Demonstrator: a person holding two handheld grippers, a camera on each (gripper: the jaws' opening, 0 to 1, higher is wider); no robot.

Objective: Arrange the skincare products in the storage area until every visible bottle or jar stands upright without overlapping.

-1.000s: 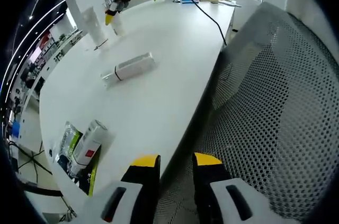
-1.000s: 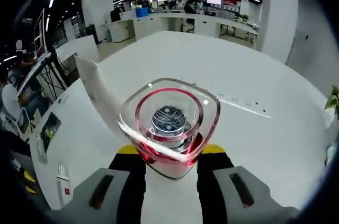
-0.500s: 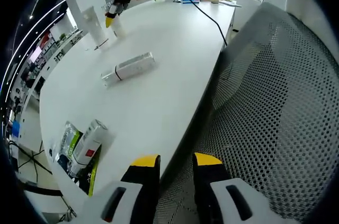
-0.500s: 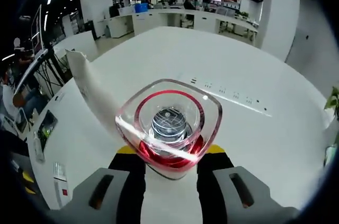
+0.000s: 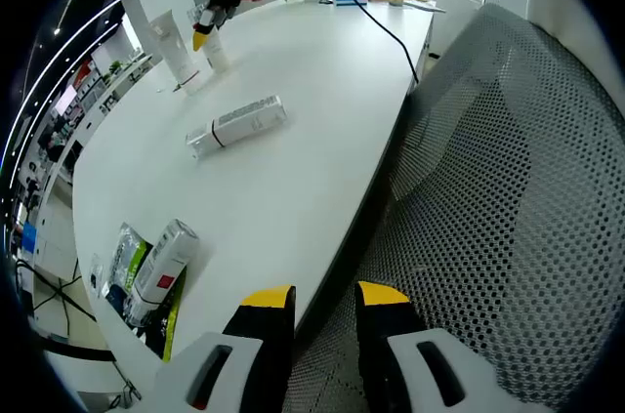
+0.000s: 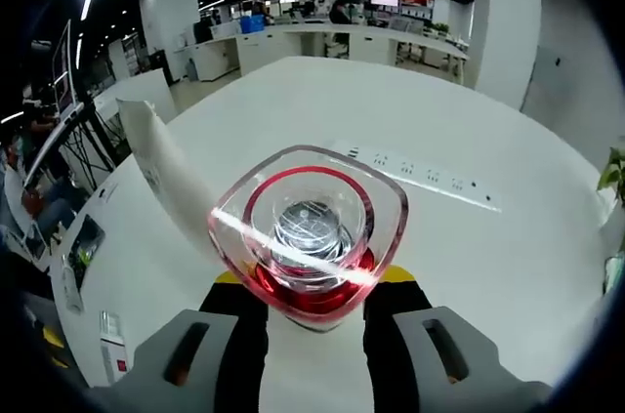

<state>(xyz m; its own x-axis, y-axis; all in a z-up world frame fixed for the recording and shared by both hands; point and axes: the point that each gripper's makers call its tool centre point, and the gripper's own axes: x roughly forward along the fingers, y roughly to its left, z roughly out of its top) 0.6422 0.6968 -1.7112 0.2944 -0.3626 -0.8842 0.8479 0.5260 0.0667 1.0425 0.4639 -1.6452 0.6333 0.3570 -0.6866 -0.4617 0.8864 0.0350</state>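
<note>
Clear red-ringed jar [image 6: 311,237] clamped bottom-first in the right tongs [image 6: 311,288], carried above the white counter [image 6: 469,257] just right of an upright white tube [image 6: 171,179], probably to be set standing beside it without overlap. Long white bottle [image 5: 237,126] lying on its side mid-counter, well apart from the far tube [image 5: 174,42], and a white-and-red tube [image 5: 161,262] flat near the left edge, both judged to need righting. Left tongs [image 5: 324,298] parted and unloaded off the near edge, by a mesh chair [image 5: 508,198], apparently waiting.
</note>
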